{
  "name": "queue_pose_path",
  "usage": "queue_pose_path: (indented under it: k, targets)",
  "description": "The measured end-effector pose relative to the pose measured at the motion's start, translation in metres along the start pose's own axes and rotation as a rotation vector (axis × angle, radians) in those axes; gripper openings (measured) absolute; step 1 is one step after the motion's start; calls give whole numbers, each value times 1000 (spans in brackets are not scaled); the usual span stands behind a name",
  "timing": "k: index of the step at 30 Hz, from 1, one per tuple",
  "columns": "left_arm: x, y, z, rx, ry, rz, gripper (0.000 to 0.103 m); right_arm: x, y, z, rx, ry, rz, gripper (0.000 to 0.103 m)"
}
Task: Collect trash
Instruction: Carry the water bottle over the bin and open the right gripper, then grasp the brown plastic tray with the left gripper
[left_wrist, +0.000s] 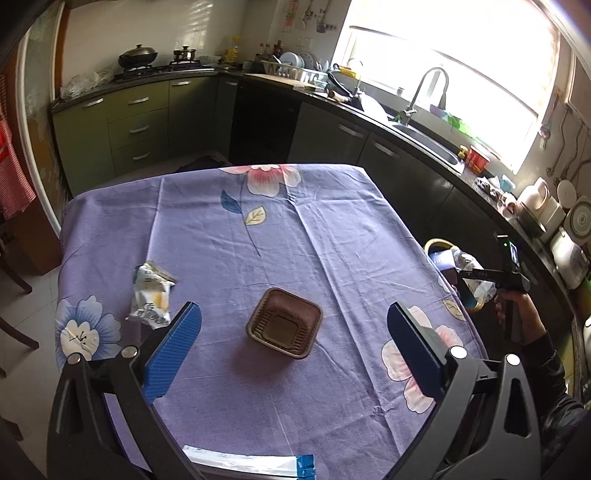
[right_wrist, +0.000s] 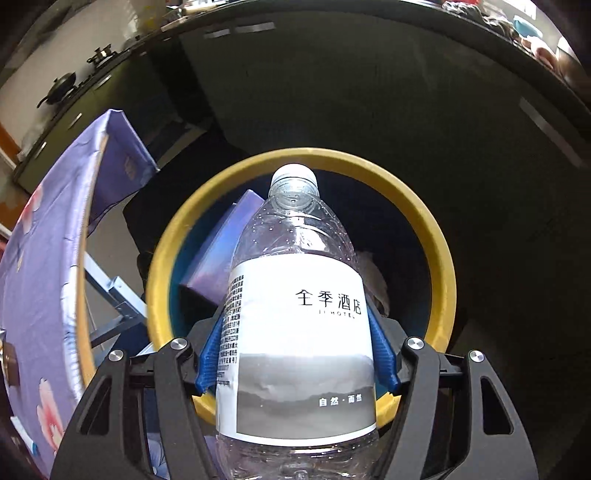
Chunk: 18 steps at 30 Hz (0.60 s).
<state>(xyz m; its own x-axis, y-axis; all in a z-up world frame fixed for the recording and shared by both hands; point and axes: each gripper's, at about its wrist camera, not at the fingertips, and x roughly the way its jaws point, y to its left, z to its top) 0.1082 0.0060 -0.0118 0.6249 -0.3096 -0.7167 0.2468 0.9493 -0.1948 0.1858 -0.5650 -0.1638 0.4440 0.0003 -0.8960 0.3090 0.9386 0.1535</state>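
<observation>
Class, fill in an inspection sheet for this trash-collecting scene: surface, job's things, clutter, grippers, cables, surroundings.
Surface: table under a purple floral cloth.
Job's things: brown plastic tray, crumpled snack wrapper and blue-and-white wrapper on the cloth; plastic bottle; yellow-rimmed bin holding a purple box.
Clutter: nothing seen.
Grippers: left gripper open above the tray; right gripper clamps the bottle over the bin.
Cables: nothing seen.
Surroundings: kitchen counter, sink, stove, window.

Table (left_wrist: 229, 236), purple floral cloth: brown tray (left_wrist: 284, 324), crumpled wrapper (left_wrist: 152, 295), blue-white packet (left_wrist: 251, 462)
</observation>
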Motion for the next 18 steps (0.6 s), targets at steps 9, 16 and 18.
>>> queue_pose_path:
  k: [9,16,18]
  targets:
    - [22,-33,1,75,49,-15,96,-21,-13,-11,27,-106,-31,79]
    - [42,-30,-7,94,109,28,96,-73,12,-41,-27,-190,105,78]
    - [49,-27,-10,109,134,38,96,-77,35,-45,-51,-195,145,78]
